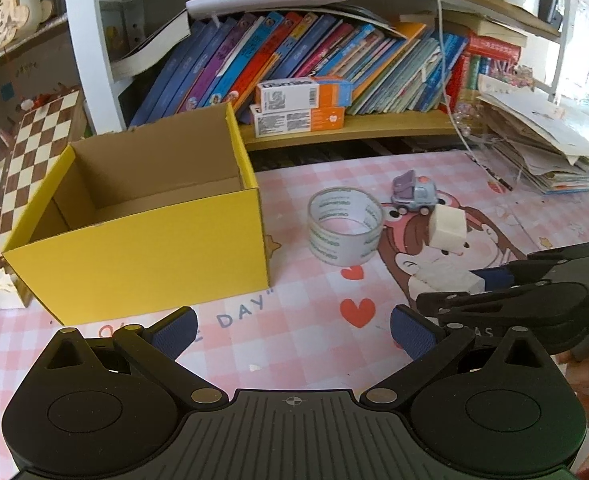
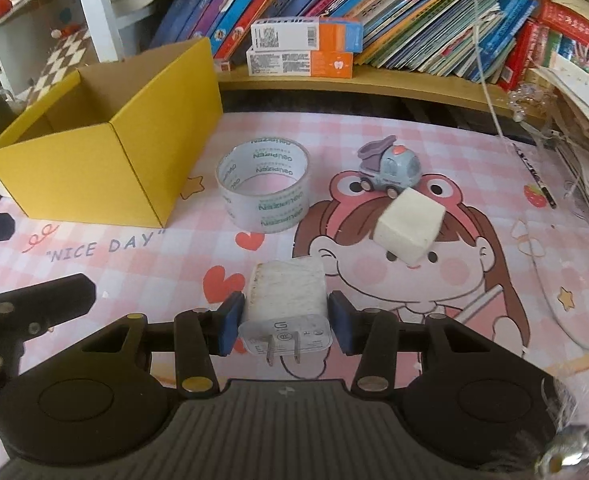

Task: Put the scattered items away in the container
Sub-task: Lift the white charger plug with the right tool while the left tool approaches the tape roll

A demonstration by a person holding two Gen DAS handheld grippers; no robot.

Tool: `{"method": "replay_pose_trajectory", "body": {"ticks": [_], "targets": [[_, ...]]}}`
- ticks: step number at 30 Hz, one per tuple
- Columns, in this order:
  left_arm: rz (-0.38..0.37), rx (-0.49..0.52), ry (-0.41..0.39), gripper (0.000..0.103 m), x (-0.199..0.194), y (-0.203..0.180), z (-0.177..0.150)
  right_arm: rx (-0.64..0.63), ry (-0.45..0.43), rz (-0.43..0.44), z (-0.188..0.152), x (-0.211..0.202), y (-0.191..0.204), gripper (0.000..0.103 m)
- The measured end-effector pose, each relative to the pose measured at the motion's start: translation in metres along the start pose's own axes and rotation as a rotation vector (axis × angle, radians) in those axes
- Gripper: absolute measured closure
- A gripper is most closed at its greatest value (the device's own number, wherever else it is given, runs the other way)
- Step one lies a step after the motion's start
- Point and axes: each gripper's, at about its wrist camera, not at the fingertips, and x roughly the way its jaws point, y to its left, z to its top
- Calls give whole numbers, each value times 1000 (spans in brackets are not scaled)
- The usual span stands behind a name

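An open yellow cardboard box stands at the left of the pink mat, also in the right wrist view; what I see of its inside is empty. My right gripper is shut on a white plug charger, prongs pointing toward the camera; it also shows in the left wrist view. My left gripper is open and empty in front of the box. A clear tape roll, a cream foam block and a small grey toy truck lie on the mat.
A low wooden shelf behind the mat holds leaning books and two orange-and-white cartons. A paper stack sits at the right. A chessboard leans left of the box. A white cable hangs down.
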Motion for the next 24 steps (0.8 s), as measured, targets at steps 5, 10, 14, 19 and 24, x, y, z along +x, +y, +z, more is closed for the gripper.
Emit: {"method": "replay_pose_trajectory", "body": {"ticks": [5,10,14,19,24], "targets": [[-4,24,-6,0,-3,-9,-1,1,-25,-5,-5,-16,-4,59],[-21,46,-15,0,-1,-21,1,9,-40,-20,-10,-29,-15,59],[-32,59,-16,0,4,-31,4,16,-42,-32,-13,-34,-26,59],[-33,82,-23,0,13,-41,10,25,-39,-40,-16,-36,-40,59],[-23,101,-31,0,23,-48,18,26,-30,-34,-16,-33,-50,59]]}}
